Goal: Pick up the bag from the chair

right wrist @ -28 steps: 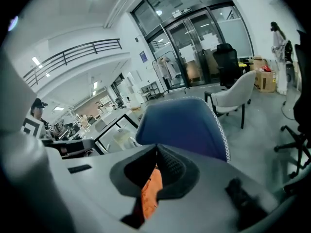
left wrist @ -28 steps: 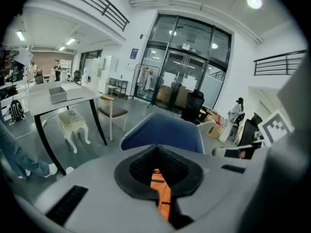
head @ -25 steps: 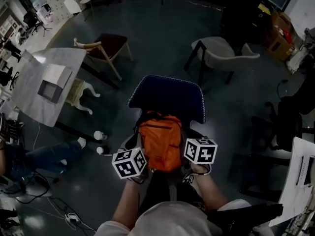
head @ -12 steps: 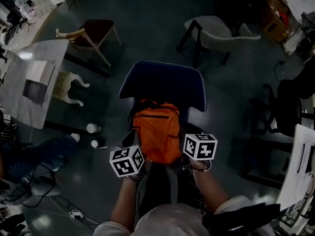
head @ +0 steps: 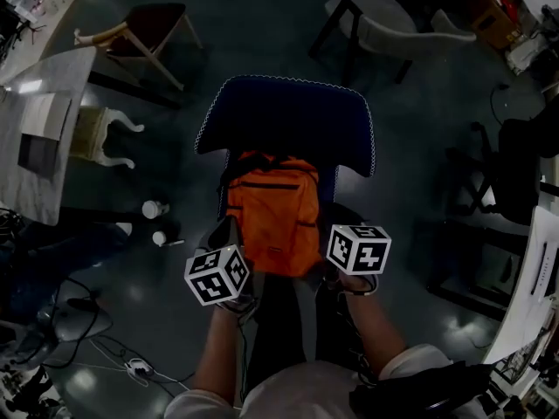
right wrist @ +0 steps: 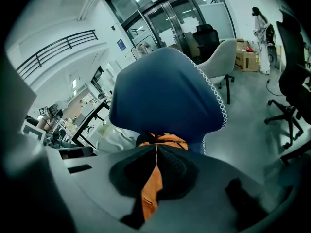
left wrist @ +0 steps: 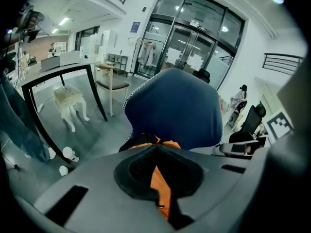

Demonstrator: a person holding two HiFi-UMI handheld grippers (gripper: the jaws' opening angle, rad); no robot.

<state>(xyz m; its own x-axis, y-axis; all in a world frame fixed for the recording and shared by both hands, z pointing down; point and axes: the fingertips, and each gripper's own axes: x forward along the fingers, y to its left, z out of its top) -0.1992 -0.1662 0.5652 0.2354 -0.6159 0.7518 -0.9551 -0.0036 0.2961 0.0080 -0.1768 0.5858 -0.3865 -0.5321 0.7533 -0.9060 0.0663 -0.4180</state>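
Note:
An orange backpack (head: 272, 212) stands on the seat of a blue chair (head: 284, 112), leaning on its backrest. My left gripper (head: 229, 256) hovers at the bag's near left corner and my right gripper (head: 342, 238) at its near right corner. In the left gripper view the jaws of the left gripper (left wrist: 156, 145) meet at their tips; the orange backpack (left wrist: 158, 186) shows through the slit behind them. The right gripper (right wrist: 156, 145) looks the same, shut, with the backpack (right wrist: 151, 183) beyond. I see nothing pinched in either. The chair's backrest (left wrist: 175, 106) (right wrist: 165, 91) fills both views.
A white table (head: 35, 120) and a small white stool (head: 100, 133) stand left. A wooden chair (head: 140, 33) is far left, a grey armchair (head: 393, 24) far right. Two cups (head: 153, 209) sit on the floor. A black office chair (head: 515, 168) is right.
Both grippers have sunk lower beside the bag's near corners, still shut. The head view has tilted, so the chair and bag now sit higher and larger in the picture.

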